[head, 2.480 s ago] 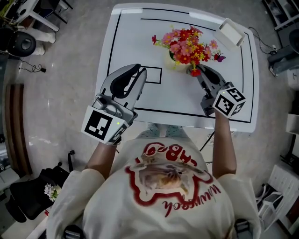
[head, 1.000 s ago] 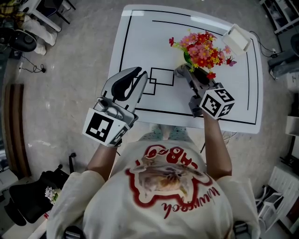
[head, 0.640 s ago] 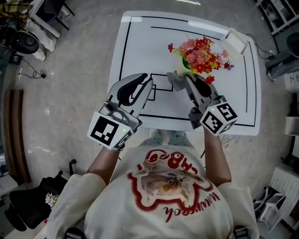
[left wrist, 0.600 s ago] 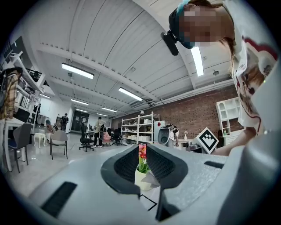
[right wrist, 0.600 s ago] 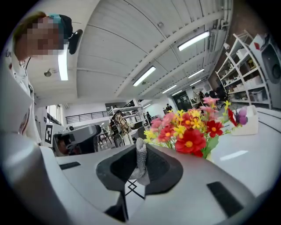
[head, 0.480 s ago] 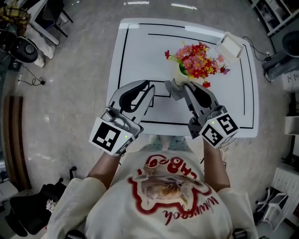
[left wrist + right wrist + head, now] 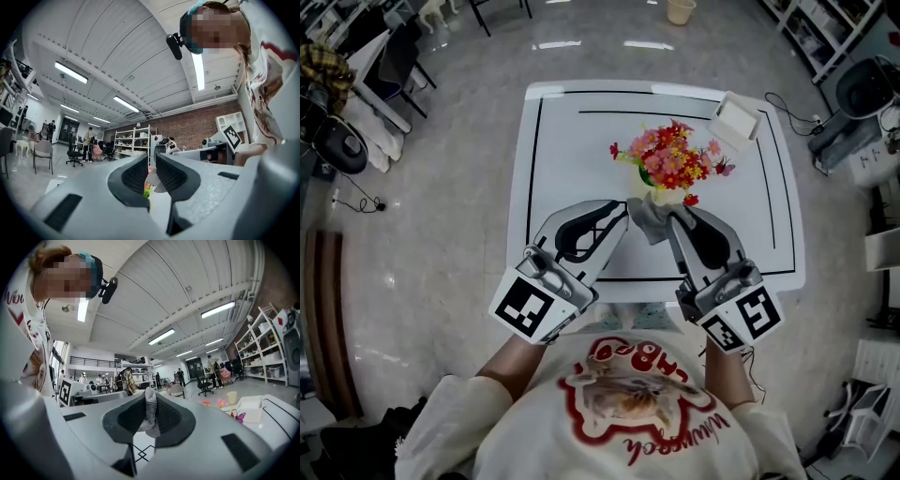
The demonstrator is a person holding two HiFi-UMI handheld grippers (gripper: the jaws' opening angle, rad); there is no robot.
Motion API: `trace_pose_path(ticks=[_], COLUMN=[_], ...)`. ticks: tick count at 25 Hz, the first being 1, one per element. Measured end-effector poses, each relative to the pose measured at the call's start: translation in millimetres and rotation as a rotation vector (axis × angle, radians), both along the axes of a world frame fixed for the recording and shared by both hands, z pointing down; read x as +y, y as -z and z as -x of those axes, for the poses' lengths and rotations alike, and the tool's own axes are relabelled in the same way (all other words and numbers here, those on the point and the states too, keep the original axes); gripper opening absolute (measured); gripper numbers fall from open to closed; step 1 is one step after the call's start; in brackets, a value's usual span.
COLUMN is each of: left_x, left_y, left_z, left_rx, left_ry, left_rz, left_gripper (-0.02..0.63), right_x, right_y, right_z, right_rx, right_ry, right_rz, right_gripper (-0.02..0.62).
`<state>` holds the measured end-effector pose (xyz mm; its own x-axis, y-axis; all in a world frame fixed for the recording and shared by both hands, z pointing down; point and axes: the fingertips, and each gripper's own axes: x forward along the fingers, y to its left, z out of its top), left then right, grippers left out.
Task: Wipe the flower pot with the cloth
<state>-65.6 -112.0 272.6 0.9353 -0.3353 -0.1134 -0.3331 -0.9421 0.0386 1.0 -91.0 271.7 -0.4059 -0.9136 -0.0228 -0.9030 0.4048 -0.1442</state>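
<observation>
A pale flower pot (image 7: 664,195) with red and pink flowers (image 7: 667,159) stands mid-table. A grey cloth (image 7: 647,217) hangs just in front of the pot, with my right gripper (image 7: 668,217) shut on it and held above the table. In the right gripper view the cloth (image 7: 150,411) is a folded strip pinched between the pads of the right gripper (image 7: 150,401). My left gripper (image 7: 622,208) hovers close beside the cloth on its left. Its jaws stand nearly together with nothing between them. The left gripper (image 7: 151,164) points level, and the flowers (image 7: 149,190) show through the slit.
The white table (image 7: 562,150) has black lines marked on it. A white box (image 7: 733,120) sits at its far right corner, also in the right gripper view (image 7: 250,408). Chairs, shelves and people stand on the floor around the table.
Both grippers have risen from the table and drawn together in front of the pot. The right one carries the cloth up with it.
</observation>
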Motion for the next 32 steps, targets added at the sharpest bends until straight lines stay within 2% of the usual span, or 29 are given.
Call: trace_pose_path(ticks=[6, 11, 19, 25, 32], left_x=[5, 13, 29, 73, 156], left_y=[19, 9, 28, 33, 23], left_z=[-3, -7, -3, -22, -53], left_rx=[0.07, 0.045, 0.048, 0.057, 0.039], left_ry=[-0.02, -0.047, -0.018, -0.001, -0.013], left_rz=[-0.007, 0.008, -0.047, -0.06, -0.045], left_gripper=[0.057, 0.057, 0.055, 0.055, 0.055], right_x=[10, 20, 33, 79, 158], right_y=[22, 22, 36, 41, 32], right_z=[0, -4, -2, -13, -32], right_rx=[0.018, 0.007, 0.028, 0.031, 0.021], right_ry=[-0.032, -0.046, -0.01, 0.018, 0.041], right_rz=[-0.05, -0.052, -0.098, -0.118, -0.103], right_gripper=[0.043, 0.044, 0.044, 0.044, 0.044])
